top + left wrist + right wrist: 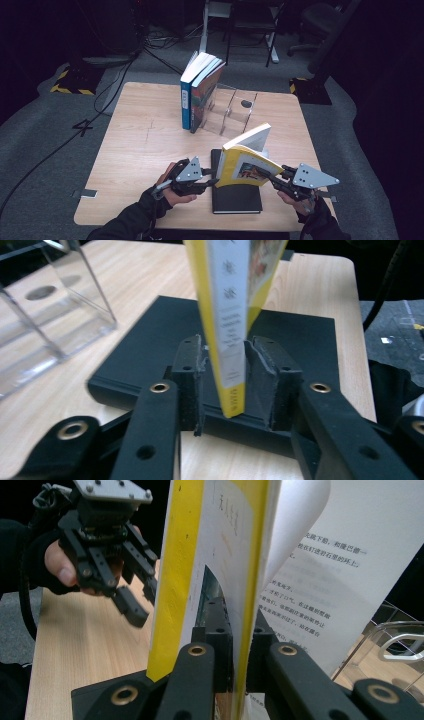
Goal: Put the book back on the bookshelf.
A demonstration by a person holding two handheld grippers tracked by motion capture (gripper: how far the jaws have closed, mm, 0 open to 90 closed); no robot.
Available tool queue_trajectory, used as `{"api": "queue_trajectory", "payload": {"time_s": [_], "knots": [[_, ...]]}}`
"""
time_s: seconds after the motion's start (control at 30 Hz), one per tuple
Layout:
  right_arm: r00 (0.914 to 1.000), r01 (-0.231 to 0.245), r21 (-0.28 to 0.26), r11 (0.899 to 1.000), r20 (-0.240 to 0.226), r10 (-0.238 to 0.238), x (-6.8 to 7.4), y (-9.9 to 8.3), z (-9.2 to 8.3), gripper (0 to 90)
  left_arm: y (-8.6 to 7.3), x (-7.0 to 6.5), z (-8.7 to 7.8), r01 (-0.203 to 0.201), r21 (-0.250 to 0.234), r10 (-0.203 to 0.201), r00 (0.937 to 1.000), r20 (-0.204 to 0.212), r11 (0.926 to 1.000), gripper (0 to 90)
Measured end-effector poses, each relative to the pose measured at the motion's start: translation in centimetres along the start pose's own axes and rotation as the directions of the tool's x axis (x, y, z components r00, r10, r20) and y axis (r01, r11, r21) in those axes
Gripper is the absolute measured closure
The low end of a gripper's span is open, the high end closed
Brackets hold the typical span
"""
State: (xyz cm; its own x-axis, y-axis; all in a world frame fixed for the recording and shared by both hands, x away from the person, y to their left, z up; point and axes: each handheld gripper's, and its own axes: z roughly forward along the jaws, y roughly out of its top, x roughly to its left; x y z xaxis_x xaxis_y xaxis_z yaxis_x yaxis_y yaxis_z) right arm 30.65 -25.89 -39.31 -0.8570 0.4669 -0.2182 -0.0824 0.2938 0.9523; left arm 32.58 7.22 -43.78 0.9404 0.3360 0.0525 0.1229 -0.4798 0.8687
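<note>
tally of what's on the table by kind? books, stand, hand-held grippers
Books: 4: yellow book, black book, blue book and a second book upright beside it
Clear acrylic stand: 1
Hand-held grippers: 2: left hand-held gripper, right hand-held gripper
Total: 7

The right claw pinches the cover of the yellow book, held upright over a black book; the left claw (jaws parted) hangs above the bench.
</note>
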Motion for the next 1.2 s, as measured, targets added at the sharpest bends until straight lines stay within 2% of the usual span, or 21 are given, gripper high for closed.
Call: {"api": "queue_trajectory", "payload": {"time_s": [0.1, 0.23, 0.4, 0.63, 0.73, 0.77, 0.8, 0.9, 0.93, 1.0, 1.1, 1.13, 1.2], "knots": [[1.0, 0.001, 0.0, 1.0, 0.005, -0.001, 0.0, 0.0, 0.0, 84.4, -0.1, -0.2, 1.0, 0.004, 0.01, -0.004, 0.9999, 0.011, 0.9999, 60.5], [1.0, -0.002, 0.01, 1.0, 0.003, 0.002, 0.0, -0.2, 0.0, 83.3, -0.2, -0.1, 2.6, 0.035, 0.02, -0.035, 0.9994, 0.0, 0.9992, 51.1], [1.0, -0.001, 0.017, 1.0, -0.007, 0.002, 0.0, -0.6, -0.3, 82.6, 0.3, 0.0, 3.6, 0.036, -0.005, -0.036, 0.9993, -0.012, 0.9993, 41.8], [1.0, 0.0, 0.033, 0.999, 0.003, 0.0, 0.0, -0.9, -0.6, 77.6, 1.7, 0.2, 4.7, 0.024, -0.054, -0.024, 0.9997, -0.009, 0.9982, 41.2], [0.9998, 0.015, 0.048, 0.999, 0.014, -0.015, 0.0, -1.1, -0.7, 74.3, 2.1, 0.2, 5.0, 0.03, -0.079, -0.03, 0.9995, 0.004, 0.9964, 43.1], [0.9996, 0.016, 0.055, 0.998, 0.021, -0.017, -0.1, -1.1, -0.8, 72.5, 2.2, 0.1, 5.1, 0.045, -0.095, -0.045, 0.999, 0.005, 0.9945, 44.6], [0.9993, 0.007, 0.058, 0.998, 0.036, -0.009, -0.2, -1.2, -0.9, 70.0, 2.2, 0.2, 5.1, 0.039, -0.096, -0.04, 0.9992, -0.002, 0.9946, 45.7], [0.998, -0.004, 0.066, 0.998, 0.063, 0.0, -0.6, -1.5, -1.2, 65.9, 2.6, 0.4, 4.8, 0.04, -0.119, -0.038, 0.9992, 0.013, 0.9921, 48.2], [0.9968, -0.007, 0.069, 0.998, 0.08, 0.002, -0.7, -1.6, -1.2, 63.7, 2.8, 0.4, 4.7, 0.037, -0.131, -0.034, 0.9991, 0.025, 0.9907, 52.0], [0.9948, -0.016, 0.075, 0.997, 0.102, 0.008, -1.0, -1.9, -1.3, 58.5, 3.0, 0.3, 4.6, 0.024, -0.138, -0.021, 0.9995, 0.023, 0.9902, 57.9], [0.9875, -0.046, 0.087, 0.995, 0.154, 0.032, -1.6, -2.3, -1.2, 49.4, 3.0, 0.3, 4.5, 0.022, -0.139, -0.016, 0.9988, 0.045, 0.99, 68.6], [0.9875, -0.046, 0.087, 0.995, 0.154, 0.032, -1.6, -2.3, -1.2, 49.4, 3.0, 0.3, 4.5, 0.022, -0.139, -0.016, 0.9988, 0.045, 0.99, 70.3], [0.9825, -0.051, 0.098, 0.994, 0.184, 0.032, -1.8, -2.5, -1.0, 42.9, 3.1, 0.4, 4.5, 0.013, -0.139, -0.006, 0.9986, 0.052, 0.9902, 71.7]]}}
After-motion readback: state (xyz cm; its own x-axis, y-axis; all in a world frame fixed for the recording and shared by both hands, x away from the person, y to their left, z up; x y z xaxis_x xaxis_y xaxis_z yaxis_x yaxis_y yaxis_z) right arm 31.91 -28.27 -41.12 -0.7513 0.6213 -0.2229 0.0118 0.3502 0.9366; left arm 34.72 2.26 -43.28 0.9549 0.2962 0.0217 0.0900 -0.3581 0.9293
